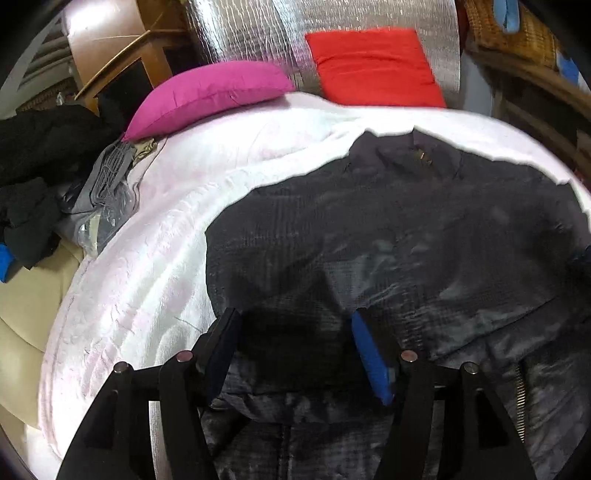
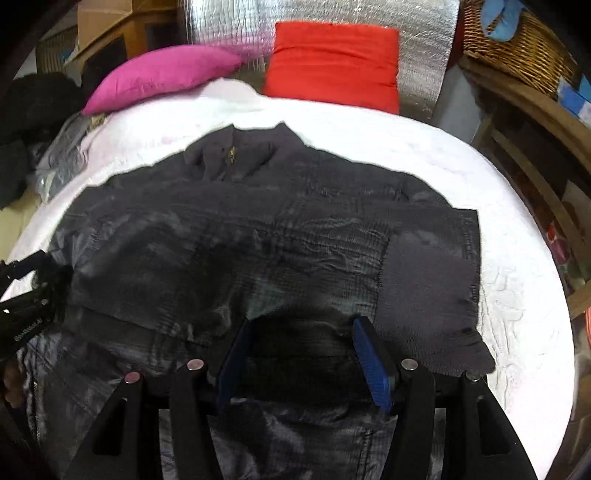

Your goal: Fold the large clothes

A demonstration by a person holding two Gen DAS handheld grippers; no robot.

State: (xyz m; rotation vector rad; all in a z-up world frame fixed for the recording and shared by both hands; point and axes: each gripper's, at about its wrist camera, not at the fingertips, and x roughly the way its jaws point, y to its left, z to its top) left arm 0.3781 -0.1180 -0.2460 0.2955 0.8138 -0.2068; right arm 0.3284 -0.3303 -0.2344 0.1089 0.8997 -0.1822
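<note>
A large dark grey quilted jacket (image 1: 388, 229) lies spread on a white bedspread (image 1: 166, 229), collar toward the pillows. It also shows in the right wrist view (image 2: 258, 240), with a knit cuff (image 2: 428, 280) folded onto its right side. My left gripper (image 1: 295, 332) is open just above the jacket's lower left part, holding nothing. My right gripper (image 2: 303, 339) is open just above the jacket's lower right part, holding nothing. The left gripper shows at the left edge of the right wrist view (image 2: 26, 291).
A pink pillow (image 1: 207, 96) and a red pillow (image 1: 373, 66) lie at the head of the bed against a silver foil mat (image 1: 258, 26). Dark clothes (image 1: 40, 166) are piled left of the bed. A wicker basket (image 2: 517, 44) and wooden shelving (image 2: 535, 155) stand right.
</note>
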